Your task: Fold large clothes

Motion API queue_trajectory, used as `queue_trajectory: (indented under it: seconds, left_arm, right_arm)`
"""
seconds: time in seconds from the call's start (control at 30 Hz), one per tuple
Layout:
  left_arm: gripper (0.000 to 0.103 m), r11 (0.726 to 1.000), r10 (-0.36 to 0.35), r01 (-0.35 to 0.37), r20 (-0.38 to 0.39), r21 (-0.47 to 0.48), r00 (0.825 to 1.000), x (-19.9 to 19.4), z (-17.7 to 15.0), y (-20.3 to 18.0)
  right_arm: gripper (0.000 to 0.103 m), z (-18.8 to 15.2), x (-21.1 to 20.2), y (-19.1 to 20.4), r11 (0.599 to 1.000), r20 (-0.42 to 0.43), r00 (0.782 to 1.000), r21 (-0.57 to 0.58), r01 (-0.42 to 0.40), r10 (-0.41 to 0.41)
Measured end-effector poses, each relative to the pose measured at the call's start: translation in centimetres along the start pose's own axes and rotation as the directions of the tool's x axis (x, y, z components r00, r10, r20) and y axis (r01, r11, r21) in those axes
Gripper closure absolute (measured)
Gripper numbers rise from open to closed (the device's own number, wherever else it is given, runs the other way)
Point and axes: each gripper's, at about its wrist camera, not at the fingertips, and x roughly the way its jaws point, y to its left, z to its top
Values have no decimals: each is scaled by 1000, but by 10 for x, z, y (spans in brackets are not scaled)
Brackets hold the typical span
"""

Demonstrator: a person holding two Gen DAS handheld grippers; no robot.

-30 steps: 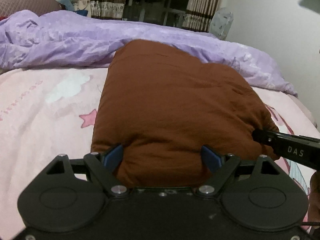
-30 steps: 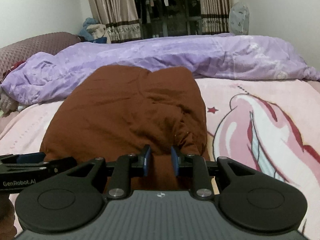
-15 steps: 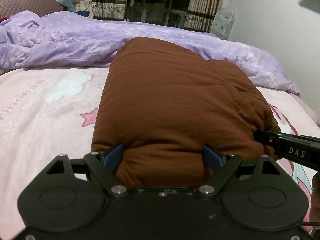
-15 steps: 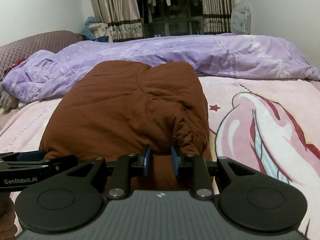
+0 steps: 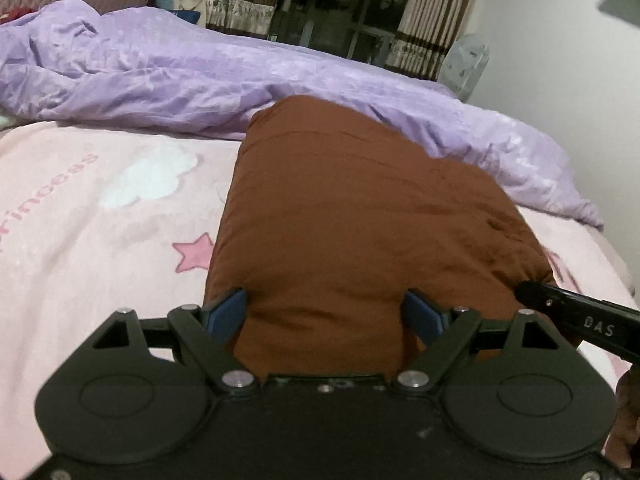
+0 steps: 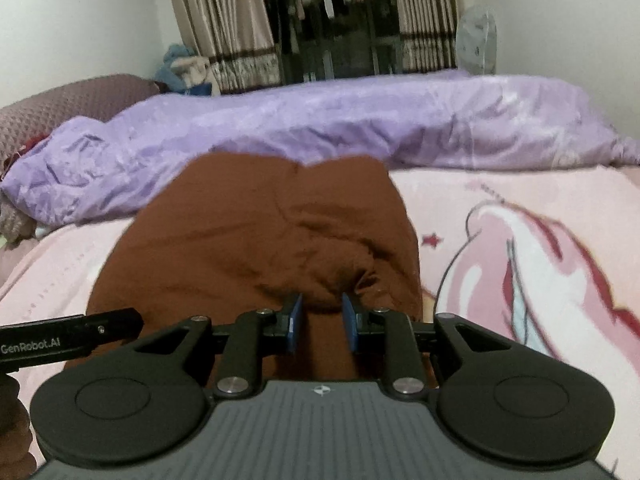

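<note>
Pink bedsheet (image 5: 100, 240) beneath brown garment (image 5: 360, 220), lilac quilt (image 5: 160, 80) behind; left tongs (image 5: 326, 312) and right tongs (image 6: 321, 322) both clamping garment.

Left gripper (image 5: 326, 312) wide, right gripper (image 6: 322, 322) narrow

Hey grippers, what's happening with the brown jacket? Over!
Left gripper clamps wide on folded brown jacket. Right gripper pinches its edge. Purple duvet bunched just behind.
</note>
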Motion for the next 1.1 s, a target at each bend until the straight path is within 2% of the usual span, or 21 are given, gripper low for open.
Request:
queue_trajectory:
  seconds: [0.37, 0.57, 0.63, 0.7, 0.8, 0.97, 1.1]
  left_arm:
    - [14, 999, 23, -23, -5, 22, 1000, 1, 2, -3]
    - [15, 1000, 23, -23, 1, 21, 1000, -31, 7, -7]
    - [15, 999, 22, -22, 24, 37, 999, -53, 5, -11]
    - [15, 998, 38, -40, 36, 51, 999, -77, 1, -16]
    - [14, 996, 58, -60, 37, 71, 998, -109, -11, -21]
    - [14, 994, 87, -88, 21, 65, 996, -156, -42, -26]
    - [14, 995, 94, -94, -4, 34, 996, -177, -62, -26]
  right_arm:
    - [74, -6, -1, 8, 999, 1, 1000, -31, 20, -20]
    - [73, 1, -21, 6, 999, -2, 1000, -46, 3, -4]
    - [70, 2, -38, 4, 1000, 0, 1000, -25, -5, 5]
    - [58, -1, -61, 5, 1000, 9, 1000, -21, -5, 5]
    - [45, -11, -99, 8, 1000, 39, 999, -25, 11, -10]
    - [36, -29, -152, 11, 999, 49, 998, -18, 43, -42]
    - [35, -44, -179, 13, 999, 29, 998, -9, 52, -52]
